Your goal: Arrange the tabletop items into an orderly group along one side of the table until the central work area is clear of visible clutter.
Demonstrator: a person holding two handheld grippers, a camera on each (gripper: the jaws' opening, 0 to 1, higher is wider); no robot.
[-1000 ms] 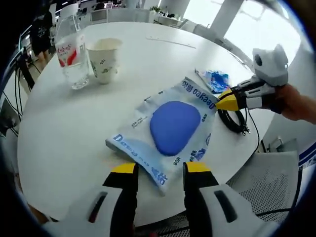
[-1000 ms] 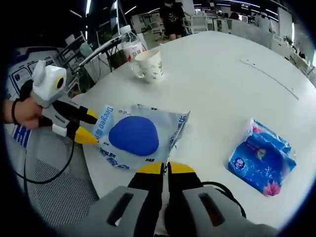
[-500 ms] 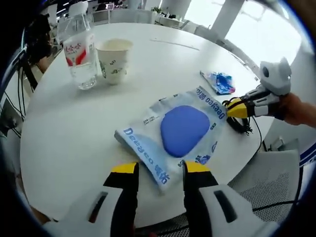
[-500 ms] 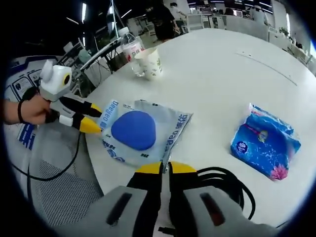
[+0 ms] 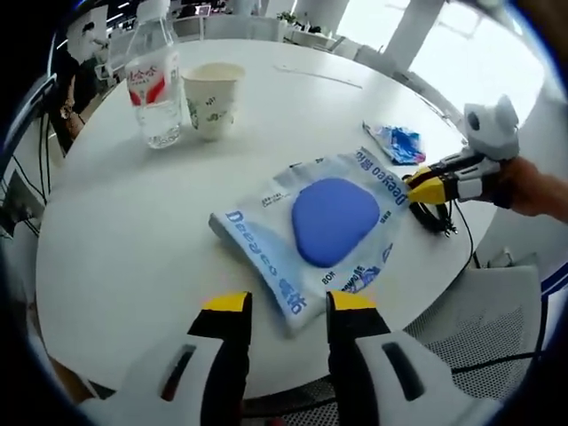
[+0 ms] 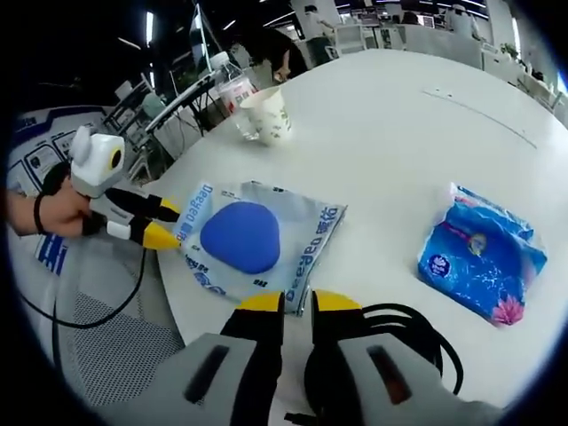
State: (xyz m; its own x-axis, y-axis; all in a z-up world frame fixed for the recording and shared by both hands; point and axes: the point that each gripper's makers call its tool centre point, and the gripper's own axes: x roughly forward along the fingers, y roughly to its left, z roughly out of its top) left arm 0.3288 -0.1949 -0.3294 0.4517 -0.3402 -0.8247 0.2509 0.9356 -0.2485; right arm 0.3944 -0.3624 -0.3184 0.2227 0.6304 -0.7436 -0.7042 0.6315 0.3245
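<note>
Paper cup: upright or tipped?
Upright. The paper cup stands on the table with its open rim up, beside the water bottle.

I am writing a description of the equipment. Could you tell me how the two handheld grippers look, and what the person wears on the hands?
Each gripper has a light grey body with two black jaws ending in yellow tips: the left gripper and the right gripper alike. A black cable hangs from the left gripper, and the hand holding it wears a dark wristband.
</note>
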